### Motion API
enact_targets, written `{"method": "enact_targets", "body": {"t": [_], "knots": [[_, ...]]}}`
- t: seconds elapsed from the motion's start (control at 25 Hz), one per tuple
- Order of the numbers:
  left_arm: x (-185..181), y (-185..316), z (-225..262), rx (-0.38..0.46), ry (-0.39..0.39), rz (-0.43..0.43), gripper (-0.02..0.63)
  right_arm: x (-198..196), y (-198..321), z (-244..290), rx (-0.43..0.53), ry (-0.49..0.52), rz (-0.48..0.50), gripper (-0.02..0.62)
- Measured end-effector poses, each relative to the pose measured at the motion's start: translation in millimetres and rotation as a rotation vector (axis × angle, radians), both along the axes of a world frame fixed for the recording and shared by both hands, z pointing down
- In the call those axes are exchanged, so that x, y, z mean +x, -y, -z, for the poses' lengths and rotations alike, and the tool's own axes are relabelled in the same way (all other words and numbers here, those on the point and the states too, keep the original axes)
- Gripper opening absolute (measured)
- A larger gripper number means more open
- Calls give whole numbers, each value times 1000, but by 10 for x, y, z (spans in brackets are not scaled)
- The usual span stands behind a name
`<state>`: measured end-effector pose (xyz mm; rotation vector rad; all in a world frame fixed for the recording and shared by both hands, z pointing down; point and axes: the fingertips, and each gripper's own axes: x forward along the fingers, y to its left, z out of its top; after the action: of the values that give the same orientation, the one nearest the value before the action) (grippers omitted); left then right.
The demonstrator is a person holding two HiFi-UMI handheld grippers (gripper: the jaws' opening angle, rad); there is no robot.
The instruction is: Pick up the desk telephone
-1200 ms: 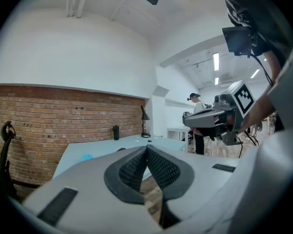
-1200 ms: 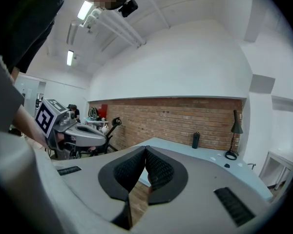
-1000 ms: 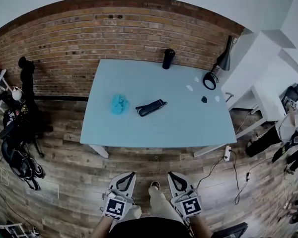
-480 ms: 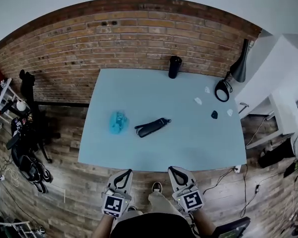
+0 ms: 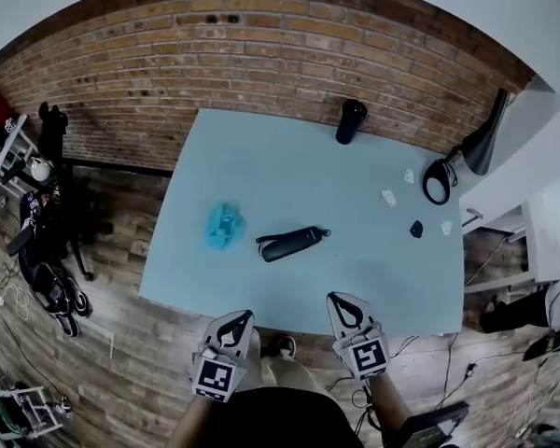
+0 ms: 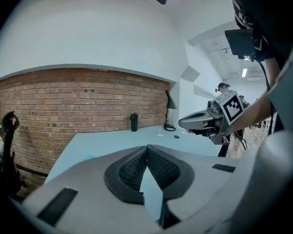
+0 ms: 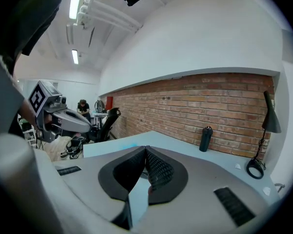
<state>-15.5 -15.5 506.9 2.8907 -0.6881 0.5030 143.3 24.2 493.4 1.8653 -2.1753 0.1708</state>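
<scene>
Closed, empty jaws on left gripper (image 5: 238,318) and right gripper (image 5: 340,301), lower centre. Risks shoving slim black telephone (image 5: 291,244) across pale blue counter (image 5: 289,157) unless opened.

Left gripper (image 5: 239,317): jaws shut, pads meeting, nothing between. Right gripper (image 5: 339,299): jaws shut, empty. Both held low before body, side by side, apart, pointing forward, tilted slightly down. Left forearm (image 5: 189,425), right forearm (image 5: 385,411) extend behind them.
</scene>
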Motion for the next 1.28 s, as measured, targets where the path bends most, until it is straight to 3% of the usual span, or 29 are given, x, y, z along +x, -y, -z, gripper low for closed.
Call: {"method": "enact_targets", "body": {"t": [0.28, 0.48, 0.56, 0.68, 0.8, 0.88, 1.0, 1.12, 1.28], "knots": [[19, 487, -24, 22, -47, -84, 20, 26, 420, -92, -134, -267, 78, 14], [-38, 783, 7, -38, -111, -106, 20, 207, 741, -127, -250, -454, 97, 15], [-28, 806, -19, -38, -103, -126, 20, 251, 783, -233, -307, -543, 169, 15], [-76, 872, -47, -21, -80, -119, 20, 244, 840, -461, -377, -690, 363, 26], [-225, 1003, -84, -5, -49, -55, 20, 239, 930, -719, -456, -780, 555, 44], [-428, 1121, -135, -18, -30, 38, 21, 273, 1037, -917, -522, -802, 640, 77], [-770, 1241, -206, -85, -47, 206, 21, 373, 1186, -1188, -600, -831, 730, 139], [-1018, 1297, -282, -101, -16, 308, 21, 416, 1342, -1431, -659, -837, 816, 200], [-1215, 1294, -247, -137, -51, 421, 21, 460, 1465, -1768, -728, -844, 911, 208]]}}
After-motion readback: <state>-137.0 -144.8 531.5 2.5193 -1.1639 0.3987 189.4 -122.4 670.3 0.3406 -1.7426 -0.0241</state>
